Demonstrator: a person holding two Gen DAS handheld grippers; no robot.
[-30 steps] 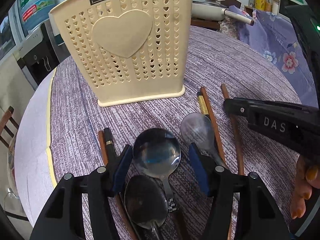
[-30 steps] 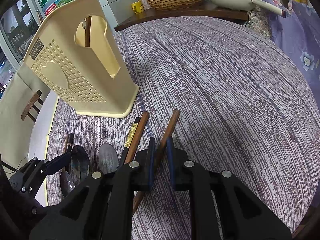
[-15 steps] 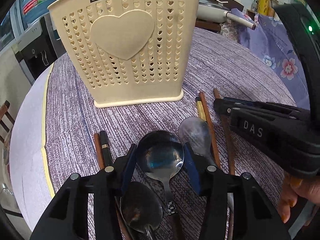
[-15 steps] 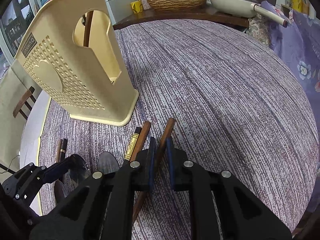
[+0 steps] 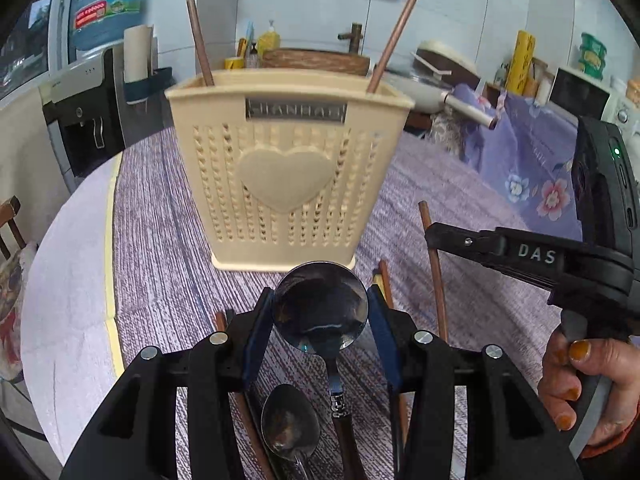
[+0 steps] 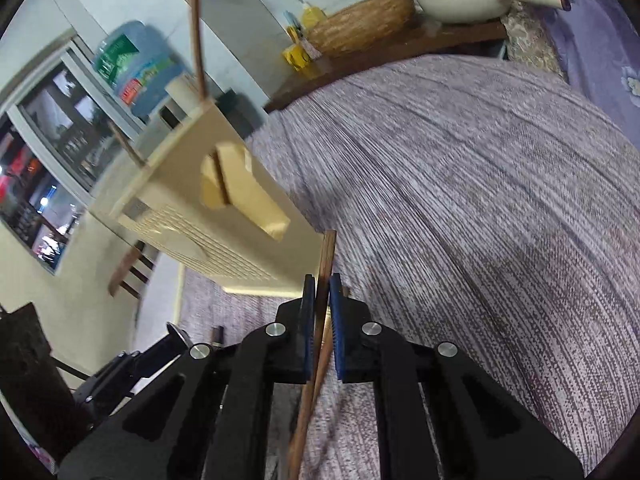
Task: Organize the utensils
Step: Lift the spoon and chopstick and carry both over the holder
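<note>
The cream utensil holder (image 5: 288, 168) stands on the purple cloth with two chopsticks upright in it. My left gripper (image 5: 320, 312) is shut on the round bowl of a metal spoon (image 5: 320, 304), held up off the cloth with its brown handle hanging toward me. In the right wrist view my right gripper (image 6: 320, 296) has its jaws closing tight on a brown chopstick (image 6: 326, 256), which is raised beside the holder (image 6: 224, 216). From the left wrist view that gripper (image 5: 432, 236) and its chopstick (image 5: 436, 272) sit right of the holder.
A second spoon (image 5: 290, 424) and several chopsticks (image 5: 384, 280) lie on the cloth under my left gripper. A hand (image 5: 580, 384) grips the right tool. Behind the round table (image 6: 480, 200) are a basket (image 6: 360, 20), a pan (image 6: 464, 0) and a water dispenser (image 5: 88, 120).
Both grippers have risen and tipped upward. The left jaws closed on the spoon bowl and lifted it off the cloth. The right jaws pinched the chopstick and raised it.
</note>
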